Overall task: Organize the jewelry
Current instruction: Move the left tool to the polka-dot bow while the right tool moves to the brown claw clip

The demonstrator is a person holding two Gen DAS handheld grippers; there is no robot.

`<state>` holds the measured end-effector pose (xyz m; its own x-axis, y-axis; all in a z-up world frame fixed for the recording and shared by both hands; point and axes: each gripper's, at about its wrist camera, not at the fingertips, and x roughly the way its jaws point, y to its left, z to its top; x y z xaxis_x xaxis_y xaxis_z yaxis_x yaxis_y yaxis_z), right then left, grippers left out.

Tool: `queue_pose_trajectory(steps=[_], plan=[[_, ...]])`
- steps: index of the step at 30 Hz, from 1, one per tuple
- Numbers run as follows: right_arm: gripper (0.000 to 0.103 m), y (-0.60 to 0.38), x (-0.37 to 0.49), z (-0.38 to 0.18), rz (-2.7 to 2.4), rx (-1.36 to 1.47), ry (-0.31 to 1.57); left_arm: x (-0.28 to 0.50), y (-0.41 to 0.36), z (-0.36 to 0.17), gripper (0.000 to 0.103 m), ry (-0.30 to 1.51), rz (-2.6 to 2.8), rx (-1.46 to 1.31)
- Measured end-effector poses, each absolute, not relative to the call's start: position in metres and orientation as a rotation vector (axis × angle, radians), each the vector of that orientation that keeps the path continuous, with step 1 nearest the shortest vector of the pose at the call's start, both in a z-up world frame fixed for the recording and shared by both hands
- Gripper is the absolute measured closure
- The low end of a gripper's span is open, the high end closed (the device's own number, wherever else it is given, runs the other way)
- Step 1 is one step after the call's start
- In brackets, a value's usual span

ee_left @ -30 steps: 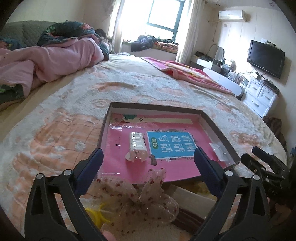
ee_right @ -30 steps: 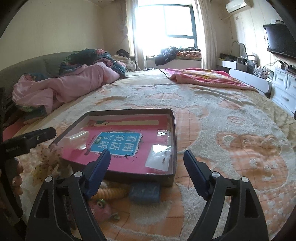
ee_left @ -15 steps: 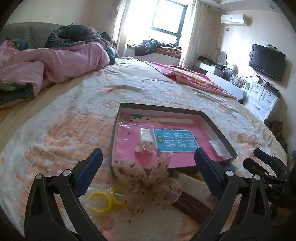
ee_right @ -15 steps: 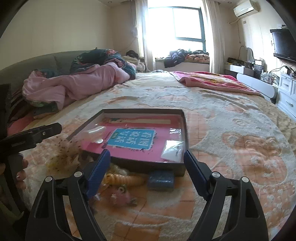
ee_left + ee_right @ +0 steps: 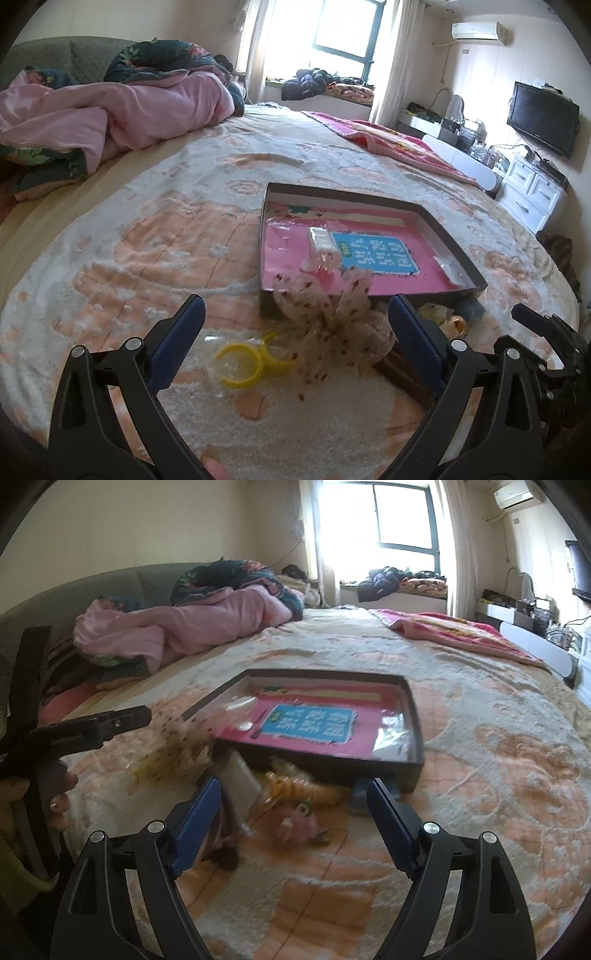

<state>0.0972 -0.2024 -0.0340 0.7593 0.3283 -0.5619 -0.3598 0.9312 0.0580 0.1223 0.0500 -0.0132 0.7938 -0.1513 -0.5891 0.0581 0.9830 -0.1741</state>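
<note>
Both the left tongs (image 5: 295, 328) and right tongs (image 5: 291, 805) hang spread and empty over the loose hair accessories (image 5: 295, 812) beside the tray (image 5: 476, 277), so the step looks like choosing one, and next a pair must close on it.

A blanket-covered bed (image 5: 155, 229) bears a dark tray (image 5: 454, 247), yellow rings (image 5: 240, 365), hair accessories (image 5: 295, 823).

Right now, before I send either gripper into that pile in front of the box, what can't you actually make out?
- Pink trinket, right wrist view: motion-blurred, type unclear.
- Dark flat item, left wrist view: covered by the spotted bow and the left gripper's finger.
- Small clear bag in the box: contents too small.
- Blue object, right wrist view: behind the right gripper's finger.
</note>
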Motion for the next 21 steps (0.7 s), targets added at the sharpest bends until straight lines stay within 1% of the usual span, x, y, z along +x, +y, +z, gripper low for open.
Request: queue_pose_trajectory(steps=[16,18,21], plan=[[0.025,-0.175,0.083,-0.056,0.473,-0.081,0.686,0.113,0.058,-0.033,0.012,0.704,-0.161,-0.141],[0.03,-0.172,0.084,-0.06,0.488,-0.08,0.705,0.116,0.055,-0.038,0.012,0.72,-0.173,-0.137],[0.035,-0.167,0.086,-0.066,0.504,-0.084,0.728,0.121,0.05,-0.043,0.016,0.735,-0.212,-0.134]])
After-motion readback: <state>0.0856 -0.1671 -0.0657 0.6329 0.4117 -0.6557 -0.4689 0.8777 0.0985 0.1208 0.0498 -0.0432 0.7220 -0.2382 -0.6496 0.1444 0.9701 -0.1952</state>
